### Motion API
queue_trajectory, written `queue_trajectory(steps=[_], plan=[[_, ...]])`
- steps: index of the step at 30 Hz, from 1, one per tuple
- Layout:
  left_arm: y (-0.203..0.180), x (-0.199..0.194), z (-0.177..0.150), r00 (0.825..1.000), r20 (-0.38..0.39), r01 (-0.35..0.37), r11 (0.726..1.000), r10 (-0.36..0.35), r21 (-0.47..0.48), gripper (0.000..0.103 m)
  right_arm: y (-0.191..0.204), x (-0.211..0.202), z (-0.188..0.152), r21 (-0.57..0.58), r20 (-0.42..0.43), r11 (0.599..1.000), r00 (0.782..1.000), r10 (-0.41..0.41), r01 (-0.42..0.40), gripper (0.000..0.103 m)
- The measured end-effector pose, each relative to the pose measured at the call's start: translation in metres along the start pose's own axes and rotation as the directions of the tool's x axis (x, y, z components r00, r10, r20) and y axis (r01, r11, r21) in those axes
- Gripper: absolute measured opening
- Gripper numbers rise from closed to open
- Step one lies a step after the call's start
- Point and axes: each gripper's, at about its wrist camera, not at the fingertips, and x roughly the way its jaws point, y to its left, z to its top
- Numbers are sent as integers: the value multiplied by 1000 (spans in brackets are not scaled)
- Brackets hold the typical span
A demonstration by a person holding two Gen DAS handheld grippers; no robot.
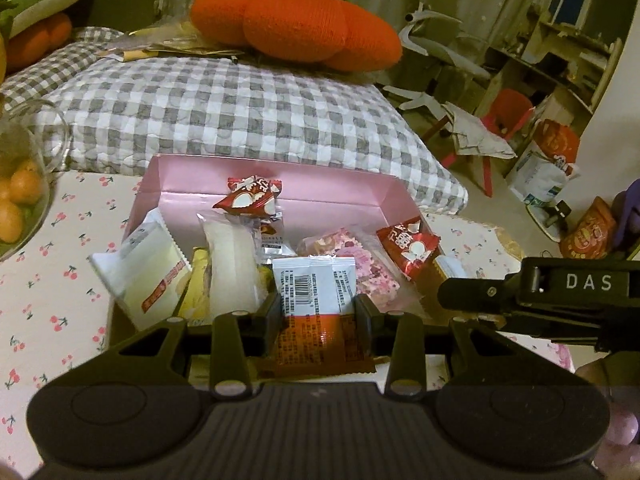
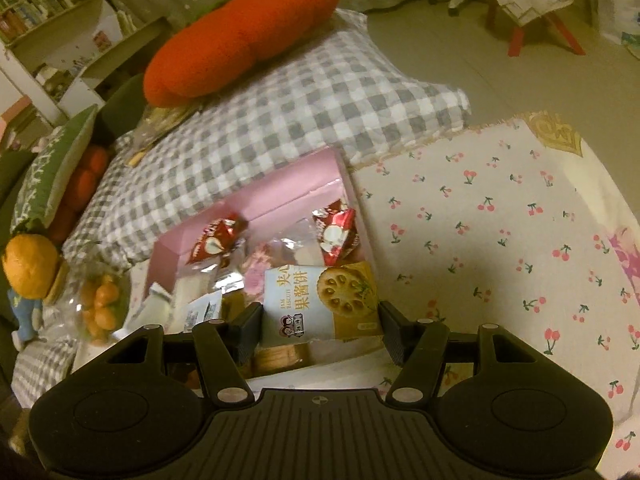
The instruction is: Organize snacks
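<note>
Pink box (image 1: 280,188) sits on the cherry-print cloth (image 1: 60,280), its far wall against a grey checked cushion (image 1: 240,112). An orange knitted pillow (image 1: 296,24) lies on the cushion beyond the box.

Left gripper (image 1: 318,316) is over the near edge of the box, its two fingers pressed against the sides of a white-and-orange packet (image 1: 316,304) with a barcode; the packet stands upright between them, pinched.

Right gripper (image 2: 320,332) is at the near right corner of the box, jaws spread. A jam biscuit packet (image 2: 324,300) lies between the fingers; whether the pads touch it cannot be told.

Inside the box: two red wrapped sweets (image 1: 248,196), one by the far wall, one at the right side; a pink speckled bar (image 1: 352,256) in the middle; a clear-wrapped white bar (image 1: 232,264) and a white sachet (image 1: 140,272) toward the left wall.

Glass bowl of small oranges (image 1: 20,196) stands left of the box.
</note>
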Motion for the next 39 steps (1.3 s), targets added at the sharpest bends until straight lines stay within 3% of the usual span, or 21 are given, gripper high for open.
queue_trajectory(steps=[5,7,9,11,16,18,23,30,39], plan=[[-3,3,2,1000,11,-25,999,24,33,38,2,2,1,-19,6,1000,1000,4,-4,64],[-3,4,3,999,17,-38,998,37,44,46,3,1,2,-19,14,1000,1000,8,-8,72],[-3,1,3,999,27,-48,998,47,46,60,2,-1,2,1,18,1000,1000,15,-15,80],[-2,-2,3,998,34,-55,998,54,37,63,1,-3,2,23,18,1000,1000,21,-22,84],[-1,-14,1,998,28,-57,998,56,30,71,-1,-11,1,41,27,999,1000,9,-11,84],[0,-22,-2,998,26,-60,998,59,30,78,-1,-17,-1,40,33,999,999,6,-7,84],[2,-42,-13,994,-2,-107,994,108,37,83,-1,-37,-14,19,48,1000,999,-5,4,89],[6,-77,-34,984,-7,-175,984,175,34,98,2,-64,-39,-11,43,1000,999,-9,10,89],[8,-117,-52,982,-48,-186,983,185,-9,103,25,-93,-74,-130,48,990,997,-52,58,93]])
